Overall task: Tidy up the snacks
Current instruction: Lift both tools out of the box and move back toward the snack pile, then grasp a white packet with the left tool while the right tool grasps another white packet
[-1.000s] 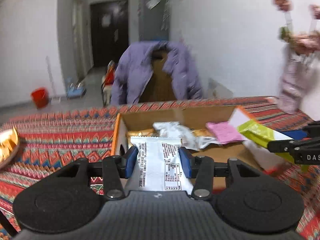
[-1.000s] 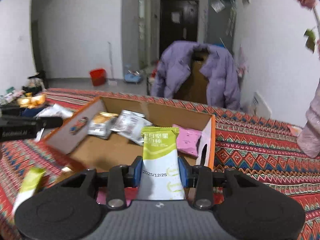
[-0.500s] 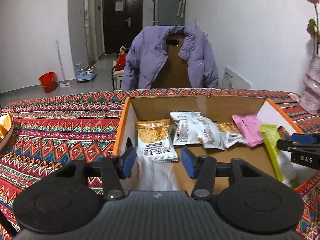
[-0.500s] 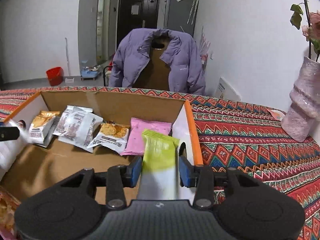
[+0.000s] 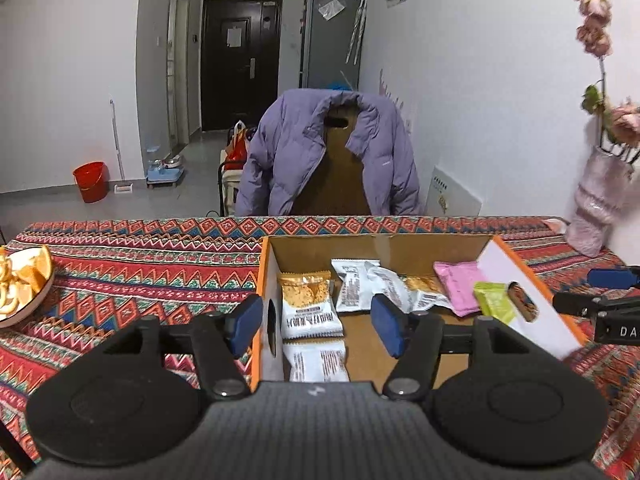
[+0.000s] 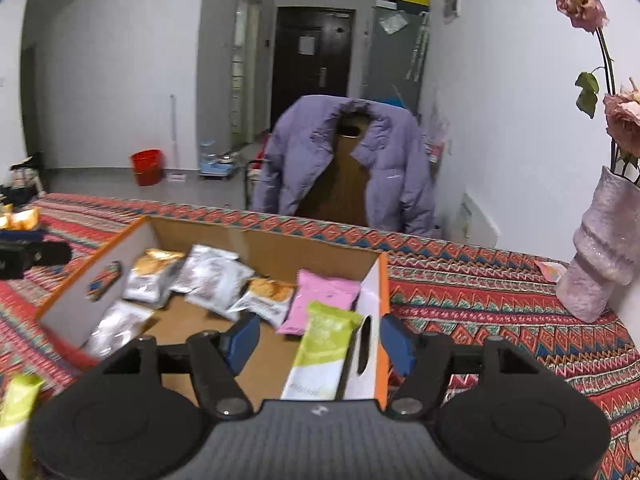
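An open cardboard box (image 5: pixel 376 246) (image 6: pixel 264 242) holds several snack packets. My left gripper (image 5: pixel 316 324) is open and empty above the box's left wall; a white packet (image 5: pixel 318 360) lies in the box below it, beside a gold-and-white packet (image 5: pixel 308 306). My right gripper (image 6: pixel 318 346) is open and empty above the box's right wall; a green packet (image 6: pixel 322 354) leans inside that wall, next to a pink packet (image 6: pixel 322 294). The green packet (image 5: pixel 494 300) and pink packet (image 5: pixel 458 286) also show in the left wrist view.
The table has a red patterned cloth (image 5: pixel 132 276). A plate of orange pieces (image 5: pixel 24 280) sits at the left. A pink vase with flowers (image 6: pixel 600 248) stands at the right. Another green packet (image 6: pixel 18 402) lies outside the box. A chair with a purple jacket (image 5: pixel 328 156) stands behind.
Both grippers opened and let go: the white packet dropped into the box's left side, the green packet into its right side. Both grippers have pulled back a little.
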Action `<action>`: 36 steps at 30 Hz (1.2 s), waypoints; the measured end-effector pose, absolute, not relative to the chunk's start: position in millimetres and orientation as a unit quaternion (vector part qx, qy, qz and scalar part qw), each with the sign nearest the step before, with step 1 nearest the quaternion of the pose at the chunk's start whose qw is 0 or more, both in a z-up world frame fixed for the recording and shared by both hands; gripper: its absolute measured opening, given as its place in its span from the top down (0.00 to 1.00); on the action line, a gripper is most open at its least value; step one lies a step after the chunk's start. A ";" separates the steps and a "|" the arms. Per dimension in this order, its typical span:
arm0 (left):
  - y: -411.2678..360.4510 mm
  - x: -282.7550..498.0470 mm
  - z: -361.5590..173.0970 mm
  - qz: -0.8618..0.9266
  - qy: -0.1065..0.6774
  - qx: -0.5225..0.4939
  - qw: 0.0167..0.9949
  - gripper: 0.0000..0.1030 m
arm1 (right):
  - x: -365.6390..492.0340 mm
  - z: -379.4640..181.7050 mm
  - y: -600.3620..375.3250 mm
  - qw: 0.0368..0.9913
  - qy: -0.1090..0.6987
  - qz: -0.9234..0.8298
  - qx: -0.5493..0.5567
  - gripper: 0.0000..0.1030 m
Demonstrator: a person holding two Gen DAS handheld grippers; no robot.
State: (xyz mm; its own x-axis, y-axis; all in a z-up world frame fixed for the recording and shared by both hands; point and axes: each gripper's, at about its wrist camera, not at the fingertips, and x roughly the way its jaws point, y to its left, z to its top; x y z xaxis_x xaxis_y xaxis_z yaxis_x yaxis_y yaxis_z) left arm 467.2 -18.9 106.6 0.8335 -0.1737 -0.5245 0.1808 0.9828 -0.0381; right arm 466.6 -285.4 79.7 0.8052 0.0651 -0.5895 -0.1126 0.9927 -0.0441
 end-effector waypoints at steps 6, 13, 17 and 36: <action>-3.3 396.9 114.7 -0.070 0.238 0.008 0.969 0.28 | 407.3 90.4 -291.3 0.956 0.285 0.067 -0.024 0.24; 10.8 309.8 105.5 -0.060 0.222 -0.005 0.973 0.23 | 326.1 82.9 -289.4 0.962 0.257 0.088 -0.015 0.20; 8.6 259.9 96.9 -0.058 0.213 -0.007 0.975 0.20 | 278.7 76.1 -282.8 0.966 0.234 0.107 -0.015 0.16; 0.1 162.0 53.6 -0.049 0.251 0.015 0.967 0.19 | 160.7 5.0 -262.7 0.955 0.271 0.116 -0.026 0.16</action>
